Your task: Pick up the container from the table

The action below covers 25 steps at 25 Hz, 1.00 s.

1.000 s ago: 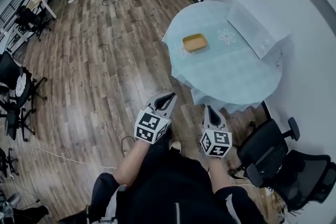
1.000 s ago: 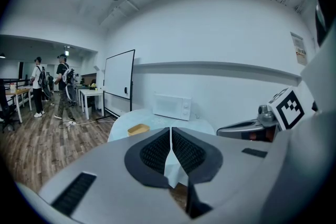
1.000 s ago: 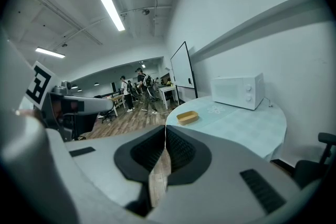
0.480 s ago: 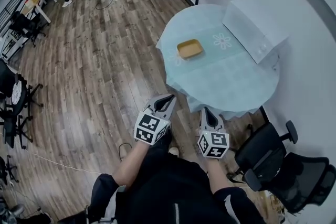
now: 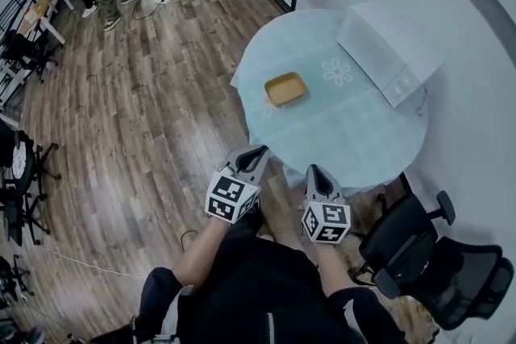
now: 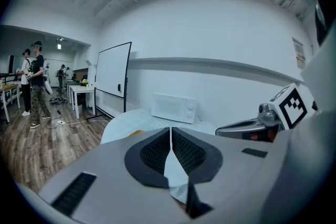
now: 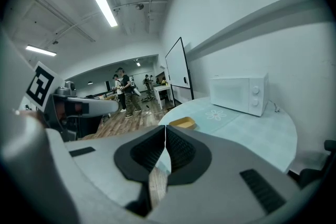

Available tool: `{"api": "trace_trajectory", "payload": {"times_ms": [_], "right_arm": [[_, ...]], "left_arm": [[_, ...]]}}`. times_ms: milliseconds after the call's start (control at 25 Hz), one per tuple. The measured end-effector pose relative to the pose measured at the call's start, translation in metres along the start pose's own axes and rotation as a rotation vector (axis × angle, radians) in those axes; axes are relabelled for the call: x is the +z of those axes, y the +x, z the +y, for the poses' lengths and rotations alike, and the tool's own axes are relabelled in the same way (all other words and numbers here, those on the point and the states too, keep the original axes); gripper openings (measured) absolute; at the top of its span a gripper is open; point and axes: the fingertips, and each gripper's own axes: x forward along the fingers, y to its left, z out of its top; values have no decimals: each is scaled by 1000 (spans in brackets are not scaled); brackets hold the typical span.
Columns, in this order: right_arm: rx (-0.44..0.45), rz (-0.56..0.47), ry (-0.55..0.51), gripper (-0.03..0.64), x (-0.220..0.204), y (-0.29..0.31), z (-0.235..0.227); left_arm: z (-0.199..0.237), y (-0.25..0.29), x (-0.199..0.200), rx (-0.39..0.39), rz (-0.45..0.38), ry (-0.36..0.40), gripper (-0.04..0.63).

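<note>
The yellow container (image 5: 285, 89) sits untouched on the round tabletop (image 5: 355, 133), well ahead of the left gripper (image 5: 256, 153) and right gripper (image 5: 316, 172), whose fingers (image 6: 152, 153) are clenched empty; approach and grasp remain.

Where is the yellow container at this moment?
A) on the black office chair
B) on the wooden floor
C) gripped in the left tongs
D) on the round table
D: the yellow container lies on the round table, beside the white microwave, untouched.
</note>
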Motion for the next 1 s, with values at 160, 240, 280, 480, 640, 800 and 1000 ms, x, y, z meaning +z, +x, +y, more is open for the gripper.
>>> {"api": "trace_trajectory", "payload": {"times_ms": [160,240,280,480,640,800,1000], "right_arm": [[-29,0,8,25,12,24,-7],[-44,0,11,25,18,35,-11],[-50,0,13,25,20,40,-12],[-77,-1,21,25,30,67,-17],[-87,3,26,25,33,89,-18],[-95,3,33,25,39,113,-16],[-102,-1,46,25,44,141,-10]], "left_arm": [[18,23,8,-28,7,4,25],[27,34,12,-42,9,6,25],[30,39,14,-49,9,7,25],[52,60,20,-76,14,10,25],[70,74,21,-90,22,14,25],[89,85,22,-104,29,27,25],[114,92,20,-122,36,36,25]]}}
